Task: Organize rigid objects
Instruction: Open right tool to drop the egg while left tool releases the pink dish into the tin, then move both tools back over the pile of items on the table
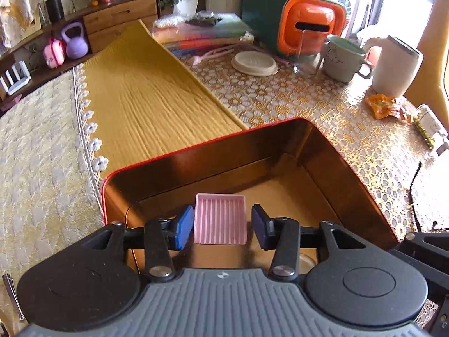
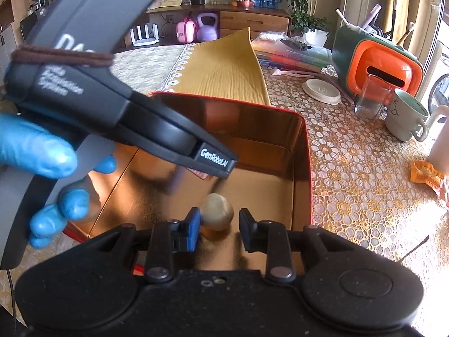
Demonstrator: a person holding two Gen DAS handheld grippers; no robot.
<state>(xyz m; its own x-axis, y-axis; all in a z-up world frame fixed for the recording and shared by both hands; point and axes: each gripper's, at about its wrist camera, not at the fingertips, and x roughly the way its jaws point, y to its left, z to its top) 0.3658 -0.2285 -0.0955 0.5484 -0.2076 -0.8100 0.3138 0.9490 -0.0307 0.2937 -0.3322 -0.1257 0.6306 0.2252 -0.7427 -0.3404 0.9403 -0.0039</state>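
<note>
Left fingers (image 1: 220, 226) stand apart inside the red-rimmed tin (image 1: 306, 143), and between the blue pads sits a pink ribbed tray (image 1: 220, 219). There's a sliver of gap on each side, so the pads aren't pressing on it; the tray lies on the tin's gold floor.

Over to the right fingers (image 2: 219, 230): parted too, straddling a beige rounded lump (image 2: 216, 214). The left pad is just beside it, the right pad clearly off it, so nothing is gripped. It rests on the tin floor near the front.

Pulling out: the right wrist view shows the left gripper reaching into the tin from the left, held by a blue-gloved hand (image 2: 42, 163).

The tin sits on the counter (image 1: 322, 106) with its gold floral cover, next to a mustard cloth (image 1: 146, 98). Farther back stand a cream lid (image 1: 254, 63), a clear glass (image 2: 370, 99), a mug (image 1: 343, 59) and an orange-and-green box (image 1: 306, 25).
</note>
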